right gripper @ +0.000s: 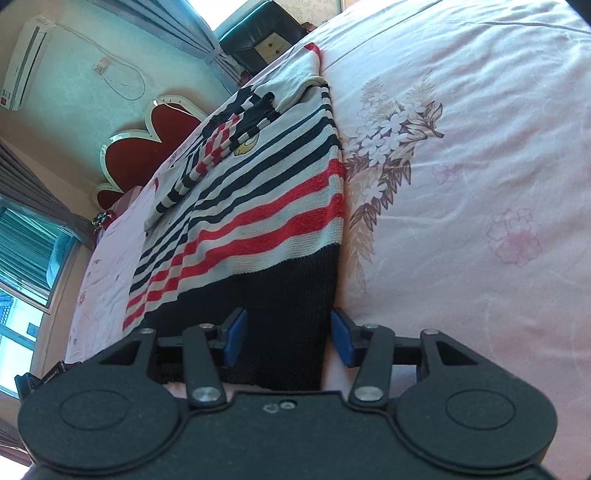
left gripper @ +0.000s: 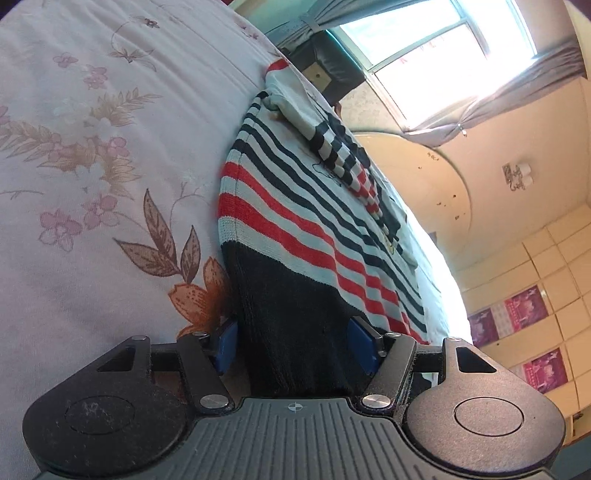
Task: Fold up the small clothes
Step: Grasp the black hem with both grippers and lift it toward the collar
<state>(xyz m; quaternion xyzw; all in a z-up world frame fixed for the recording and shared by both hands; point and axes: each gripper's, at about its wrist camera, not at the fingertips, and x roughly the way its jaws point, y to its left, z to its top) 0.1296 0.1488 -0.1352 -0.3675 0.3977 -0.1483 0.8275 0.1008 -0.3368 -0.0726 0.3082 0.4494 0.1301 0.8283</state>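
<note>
A knitted sweater with white, navy and red stripes and a black hem lies flat on the bed; one striped sleeve is folded across its chest. My left gripper stands over the black hem, which fills the gap between its blue pads; the jaws look parted, not pinching. In the right wrist view the same sweater stretches away. My right gripper straddles the other corner of the hem, one pad over the fabric and the other by the sweater's side edge, jaws apart.
The bed has a pink floral sheet spreading wide beside the sweater. A red padded headboard and a dark chair stand past the bed. A bright window and an air conditioner sit on the walls.
</note>
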